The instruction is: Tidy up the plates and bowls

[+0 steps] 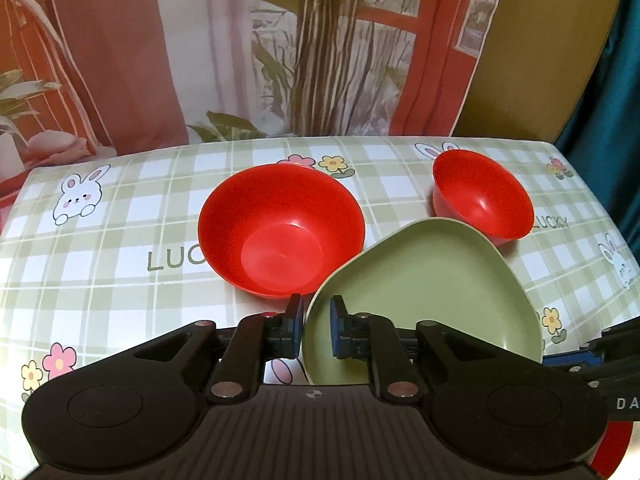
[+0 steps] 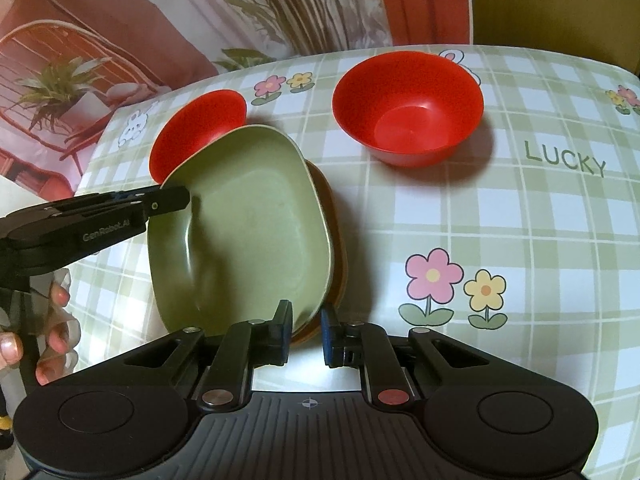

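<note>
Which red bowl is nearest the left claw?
The near red bowl, just ahead of the left claw gripping the green plate; the far red bowl stands beyond the plate.

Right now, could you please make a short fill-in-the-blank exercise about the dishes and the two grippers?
1. The left gripper holds the rim of the ___ plate.
2. The number of red bowls on the tablecloth is ___.
3. Under the held plate lies an ___ plate.
4. The word printed on the tablecloth is ___.

Missing words: green; two; orange; LUCKY
</note>
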A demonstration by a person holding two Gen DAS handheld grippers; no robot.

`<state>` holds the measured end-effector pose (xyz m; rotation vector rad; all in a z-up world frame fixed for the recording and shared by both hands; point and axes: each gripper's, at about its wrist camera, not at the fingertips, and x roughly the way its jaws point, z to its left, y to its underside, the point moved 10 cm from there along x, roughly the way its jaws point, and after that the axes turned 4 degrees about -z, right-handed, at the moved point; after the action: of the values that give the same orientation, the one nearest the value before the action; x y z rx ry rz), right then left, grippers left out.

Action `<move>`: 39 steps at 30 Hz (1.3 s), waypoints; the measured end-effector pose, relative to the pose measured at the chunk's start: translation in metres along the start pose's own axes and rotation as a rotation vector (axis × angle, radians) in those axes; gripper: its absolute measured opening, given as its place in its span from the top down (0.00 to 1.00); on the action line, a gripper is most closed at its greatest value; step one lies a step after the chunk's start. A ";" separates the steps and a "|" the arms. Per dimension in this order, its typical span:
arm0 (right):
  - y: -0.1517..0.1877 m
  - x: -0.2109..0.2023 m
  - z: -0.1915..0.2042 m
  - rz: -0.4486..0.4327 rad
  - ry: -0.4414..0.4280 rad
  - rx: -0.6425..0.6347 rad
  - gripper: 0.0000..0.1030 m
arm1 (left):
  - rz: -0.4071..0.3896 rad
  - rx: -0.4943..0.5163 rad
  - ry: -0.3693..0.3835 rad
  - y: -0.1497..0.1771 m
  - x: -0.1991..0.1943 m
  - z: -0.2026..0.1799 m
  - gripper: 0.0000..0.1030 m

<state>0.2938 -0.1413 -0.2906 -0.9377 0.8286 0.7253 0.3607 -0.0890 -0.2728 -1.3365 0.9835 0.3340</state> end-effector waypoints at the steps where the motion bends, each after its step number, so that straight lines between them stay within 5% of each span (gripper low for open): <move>1: 0.000 0.000 0.000 0.000 0.002 0.000 0.87 | -0.002 -0.001 0.003 0.000 -0.001 0.000 0.84; 15: -0.015 -0.006 -0.007 -0.050 0.075 -0.065 0.79 | -0.028 -0.036 0.020 0.003 -0.013 0.006 0.75; 19: -0.026 -0.010 -0.006 -0.098 0.075 -0.097 0.93 | -0.026 -0.039 0.037 0.008 -0.016 0.004 0.75; 23: -0.028 -0.003 -0.008 -0.088 0.078 -0.080 0.97 | -0.018 -0.039 0.046 0.013 -0.016 0.004 0.75; 39: -0.029 -0.005 -0.001 -0.094 0.061 -0.059 0.90 | -0.064 -0.104 0.068 0.003 -0.025 0.020 0.75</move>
<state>0.3153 -0.1548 -0.2750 -1.0494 0.8142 0.6456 0.3520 -0.0620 -0.2580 -1.4788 0.9880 0.2961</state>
